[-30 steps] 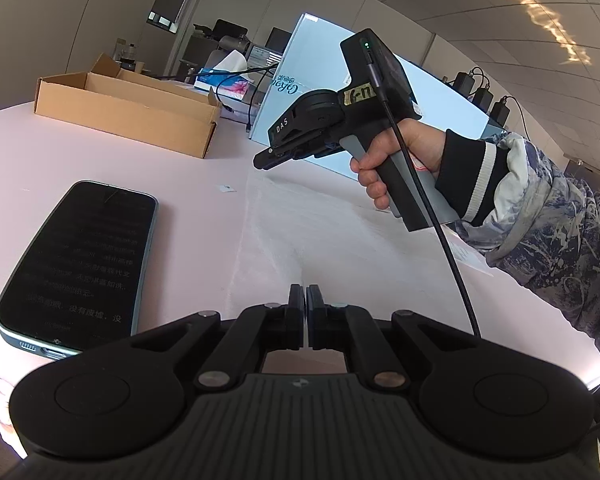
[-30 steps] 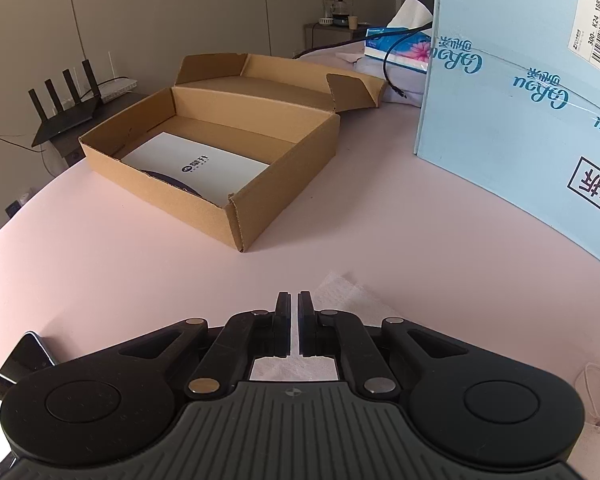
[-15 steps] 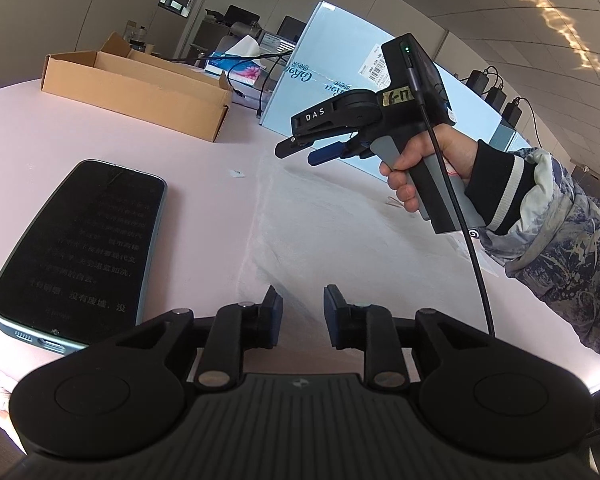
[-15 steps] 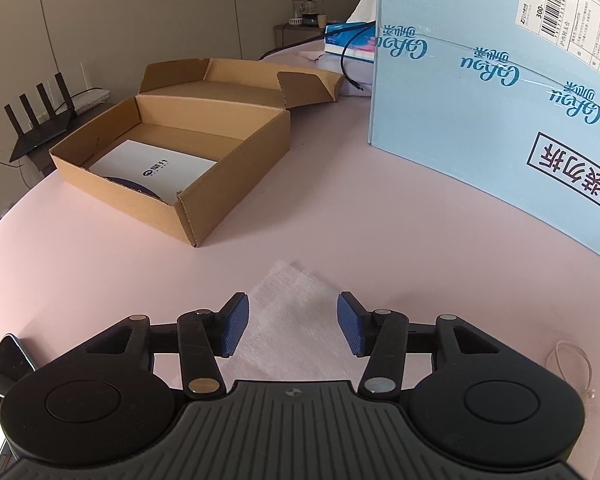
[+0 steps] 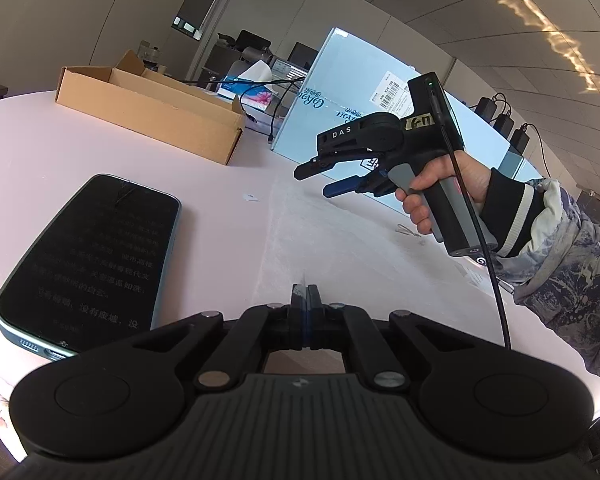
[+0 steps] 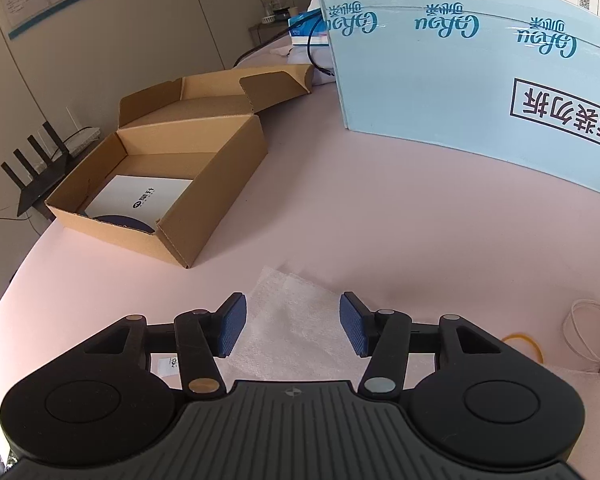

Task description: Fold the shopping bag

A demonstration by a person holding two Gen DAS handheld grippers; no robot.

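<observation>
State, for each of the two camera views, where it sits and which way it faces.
Left wrist: behind the shut left gripper, low across the table; smartphone, right gripper, hand.
Right wrist: behind the open right gripper, angled down at the translucent shopping bag.
Shared: the bag, cardboard box, blue carton.

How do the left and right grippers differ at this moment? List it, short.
1. The left gripper is shut, seemingly pinching the bag's near edge. The right gripper is open; its jaws have just been opening, and nothing is pressed between them.
2. The left gripper sits low at the bag. The right gripper is held above it, tilted down.

Both are black with blue pads.
</observation>
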